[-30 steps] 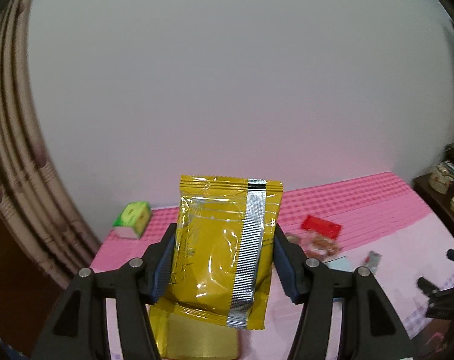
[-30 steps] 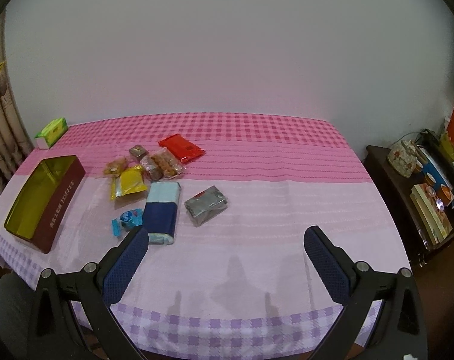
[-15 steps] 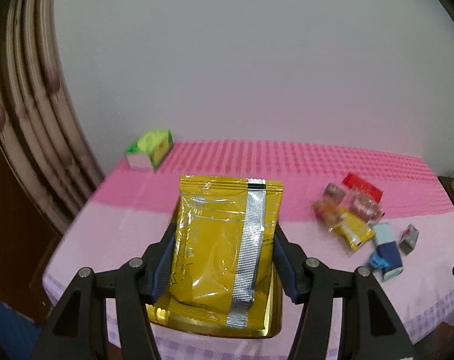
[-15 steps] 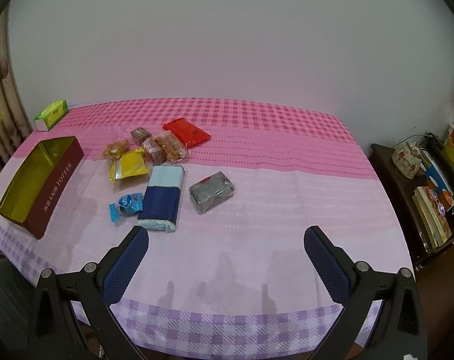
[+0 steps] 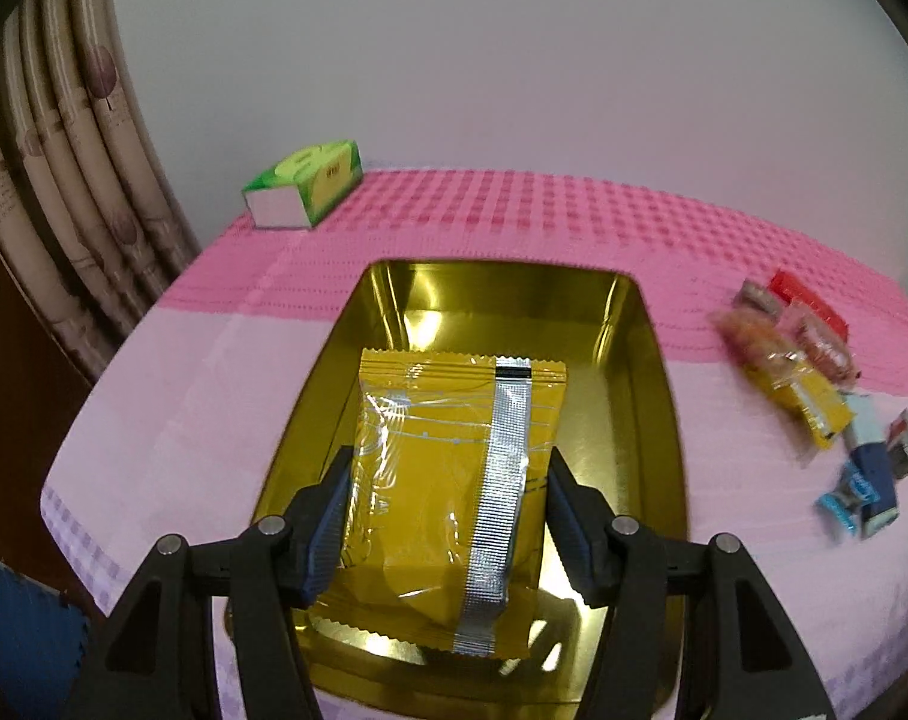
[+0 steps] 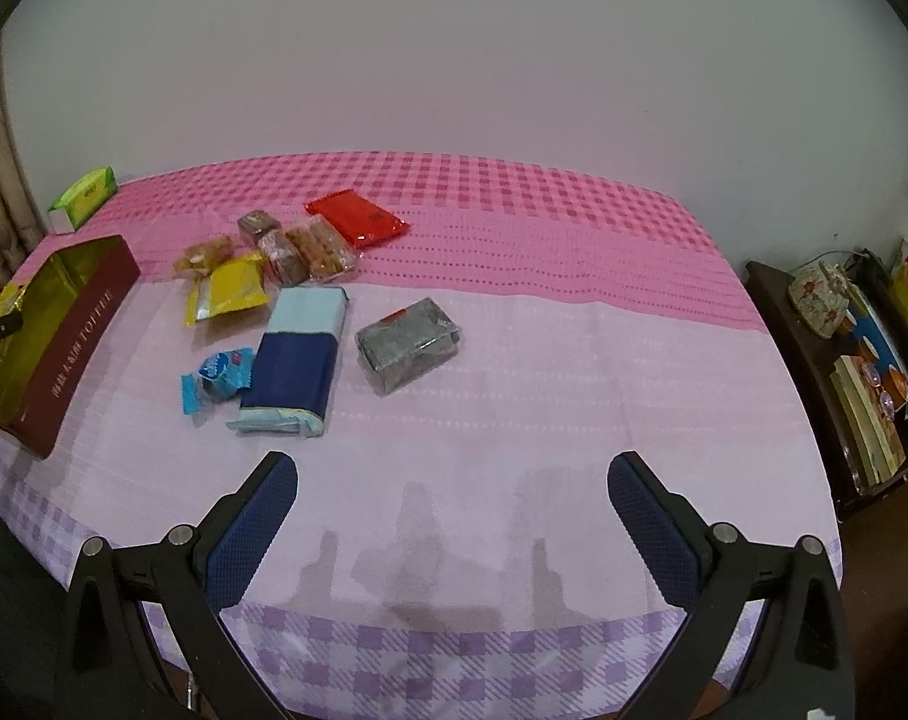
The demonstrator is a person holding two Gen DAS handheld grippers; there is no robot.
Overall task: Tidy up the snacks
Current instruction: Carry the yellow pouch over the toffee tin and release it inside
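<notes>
My left gripper (image 5: 448, 504) is shut on a yellow snack packet (image 5: 442, 480) with a silver seam and holds it over the open gold-lined tin (image 5: 646, 420). The tin also shows in the right wrist view (image 6: 76, 330), maroon outside, at the table's left edge. My right gripper (image 6: 454, 516) is open and empty above the near table edge. Loose snacks lie mid-table: a blue pack (image 6: 295, 360), a grey pack (image 6: 409, 345), a small blue candy (image 6: 217, 378), a yellow packet (image 6: 232, 288), a red packet (image 6: 358, 222) and clear cookie packs (image 6: 307, 249).
A green tissue box (image 5: 304, 183) stands at the far left corner of the pink checked tablecloth (image 6: 544, 330). A curtain (image 5: 64, 180) hangs at the left. A dark side shelf (image 6: 856, 348) with books and a jar stands to the right.
My left gripper has tilted down and moved over the tin with the yellow packet, now low above its inside. The right gripper has drifted slightly closer to the table.
</notes>
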